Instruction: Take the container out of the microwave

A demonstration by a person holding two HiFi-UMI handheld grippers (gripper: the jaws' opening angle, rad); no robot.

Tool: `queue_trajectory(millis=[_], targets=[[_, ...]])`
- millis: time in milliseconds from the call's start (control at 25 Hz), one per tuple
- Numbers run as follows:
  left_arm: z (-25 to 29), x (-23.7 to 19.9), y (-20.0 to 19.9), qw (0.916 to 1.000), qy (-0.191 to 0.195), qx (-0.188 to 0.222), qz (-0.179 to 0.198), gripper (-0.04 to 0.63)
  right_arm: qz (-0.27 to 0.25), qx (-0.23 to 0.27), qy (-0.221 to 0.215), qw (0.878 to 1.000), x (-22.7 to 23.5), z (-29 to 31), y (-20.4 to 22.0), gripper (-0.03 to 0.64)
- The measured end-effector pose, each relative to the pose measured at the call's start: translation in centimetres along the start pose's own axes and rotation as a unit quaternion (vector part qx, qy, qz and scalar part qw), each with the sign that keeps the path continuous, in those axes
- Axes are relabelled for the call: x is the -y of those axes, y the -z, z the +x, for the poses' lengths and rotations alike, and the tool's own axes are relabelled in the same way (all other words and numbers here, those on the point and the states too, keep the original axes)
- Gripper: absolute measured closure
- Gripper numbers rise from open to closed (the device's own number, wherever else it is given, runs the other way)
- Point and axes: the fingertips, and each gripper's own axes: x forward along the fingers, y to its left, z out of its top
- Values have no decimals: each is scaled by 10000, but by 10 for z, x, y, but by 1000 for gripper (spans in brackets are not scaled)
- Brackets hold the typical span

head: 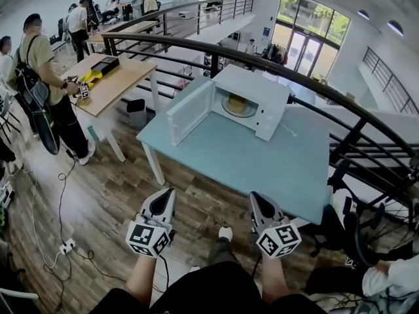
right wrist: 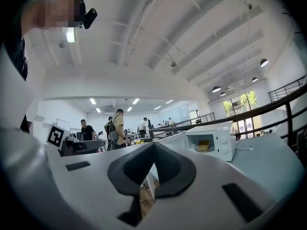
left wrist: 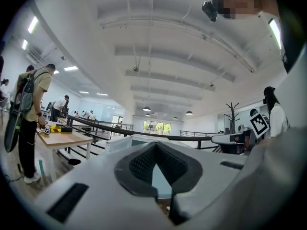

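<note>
Hovering low at the bottom of the frame, the left gripper [head: 167, 193] and right gripper [head: 255, 198] are both pinched closed on nothing, short of the near edge of the blue table [head: 229, 162]. Up at centre, the white microwave [head: 265, 90] stands with its door [head: 190, 112] swung wide, the yellow container [head: 237, 104] sitting inside the cavity. The reach hasn't begun, I'd say. Next up: close the distance, spread one claw, and drive it through the opening onto the container's rim.
</note>
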Motion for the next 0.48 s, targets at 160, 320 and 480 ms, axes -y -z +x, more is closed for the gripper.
queue_trajectory(millis=[160,320,480], targets=[[28,-12,1,10000,-94,-4,-27,588,13,-19,-53,10000,24,24,-4,611],[64,-19,9,9999,-128,-114,25,588,52,-67,-25,10000,56,51,-3,611],[103,-29,15,9996,-199,-199,4,589,60,-112,-32,9999,86,80,-3,611]])
